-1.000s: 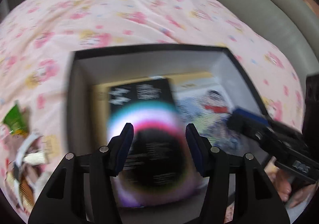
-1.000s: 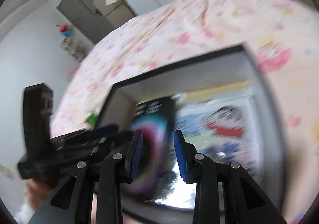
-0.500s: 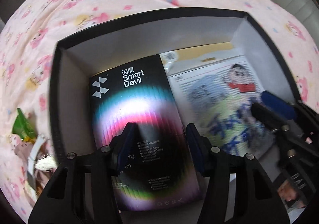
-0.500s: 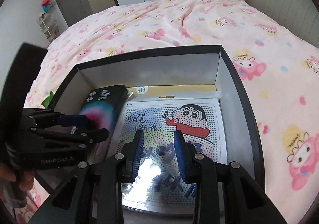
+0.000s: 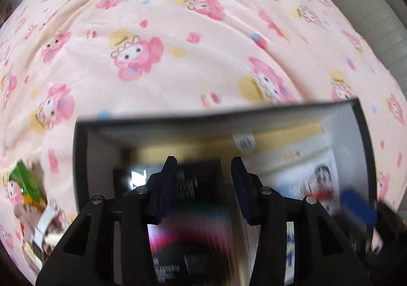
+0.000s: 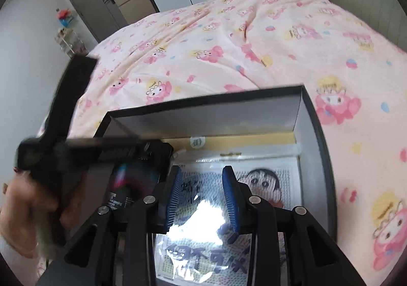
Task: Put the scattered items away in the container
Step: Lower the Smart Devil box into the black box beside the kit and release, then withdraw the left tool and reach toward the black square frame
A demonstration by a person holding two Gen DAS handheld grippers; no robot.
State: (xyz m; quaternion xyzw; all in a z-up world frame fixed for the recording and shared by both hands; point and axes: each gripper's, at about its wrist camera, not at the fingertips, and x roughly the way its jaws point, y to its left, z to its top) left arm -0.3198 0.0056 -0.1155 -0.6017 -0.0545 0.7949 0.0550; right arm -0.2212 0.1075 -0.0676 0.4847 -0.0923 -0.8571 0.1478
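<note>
Pink cartoon-print bedding (image 6: pixel 229 39) carries a black open cardboard box (image 6: pixel 318 138). Over it, the left gripper (image 5: pixel 203 184) is closing, seemingly empty though blurred, above a black rainbow-ringed packet (image 5: pixel 193 230); the right gripper (image 6: pixel 202 196) hangs parted and empty.

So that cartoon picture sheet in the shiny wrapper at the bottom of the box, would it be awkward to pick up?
Probably. The cartoon sheet lies flat on the floor of the box, so there is little edge to catch. Its clear wrapper throws a bright glare, which suggests a slick surface that could slip. It looks thin and wide, so it may bend if lifted by one edge.
</note>
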